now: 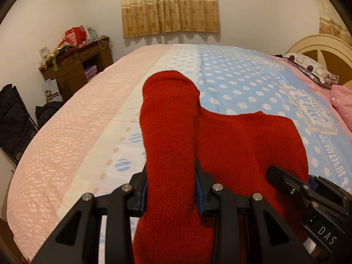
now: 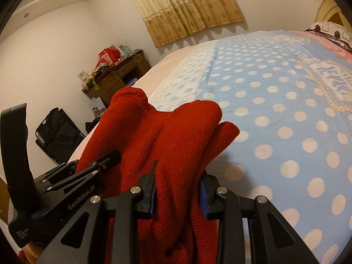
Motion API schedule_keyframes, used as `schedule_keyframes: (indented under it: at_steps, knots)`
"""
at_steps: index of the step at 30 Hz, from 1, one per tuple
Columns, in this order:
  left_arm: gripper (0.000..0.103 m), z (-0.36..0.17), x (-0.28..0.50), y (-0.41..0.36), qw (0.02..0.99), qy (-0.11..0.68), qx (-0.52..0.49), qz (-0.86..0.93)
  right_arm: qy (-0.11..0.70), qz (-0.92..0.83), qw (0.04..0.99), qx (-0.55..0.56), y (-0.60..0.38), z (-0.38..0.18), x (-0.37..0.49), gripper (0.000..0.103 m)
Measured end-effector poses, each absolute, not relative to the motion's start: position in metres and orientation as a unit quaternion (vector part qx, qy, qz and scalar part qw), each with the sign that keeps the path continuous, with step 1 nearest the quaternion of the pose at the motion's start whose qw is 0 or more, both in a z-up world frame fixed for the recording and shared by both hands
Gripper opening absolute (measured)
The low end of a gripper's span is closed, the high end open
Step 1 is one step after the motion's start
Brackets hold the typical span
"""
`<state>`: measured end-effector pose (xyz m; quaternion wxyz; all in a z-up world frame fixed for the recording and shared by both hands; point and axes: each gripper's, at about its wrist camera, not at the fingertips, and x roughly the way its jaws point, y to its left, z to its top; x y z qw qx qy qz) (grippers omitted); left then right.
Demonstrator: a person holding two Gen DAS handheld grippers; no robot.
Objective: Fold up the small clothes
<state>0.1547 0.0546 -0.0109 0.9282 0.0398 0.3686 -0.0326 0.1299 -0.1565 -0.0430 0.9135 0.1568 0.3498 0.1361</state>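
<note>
While both tools (image 1: 170,189) (image 2: 178,191) clamp it, red knit (image 1: 171,118) bunches between them.

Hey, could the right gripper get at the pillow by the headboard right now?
Probably not. The right gripper has its jaws shut on the red knitted garment, and the pillow lies at the far end of the bed.

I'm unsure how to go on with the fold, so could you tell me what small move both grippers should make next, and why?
Probably lower both together toward the bedspread. The left gripper and right gripper each clamp a bunched part of the red sweater, which hangs lifted between them, so it needs laying flat before any fold.
</note>
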Motion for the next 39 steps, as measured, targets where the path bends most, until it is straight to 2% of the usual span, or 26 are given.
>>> schedule_keyframes:
  at_steps: [9, 27, 39]
  knots:
    - [0.034, -0.01, 0.169, 0.074, 0.932, 0.361, 0.04, -0.006, 0.346, 0.153, 0.914, 0.145, -0.133, -0.043, 0.148, 0.031]
    - [0.034, -0.019, 0.215, 0.067, 0.931, 0.357, 0.08, 0.014, 0.332, 0.141, 0.924, 0.127, -0.124, -0.048, 0.2, 0.031]
    - [0.035, -0.048, 0.249, 0.058, 0.917, 0.389, 0.086, 0.015, 0.366, 0.11, 0.918, 0.109, -0.137, -0.085, 0.25, 0.031]
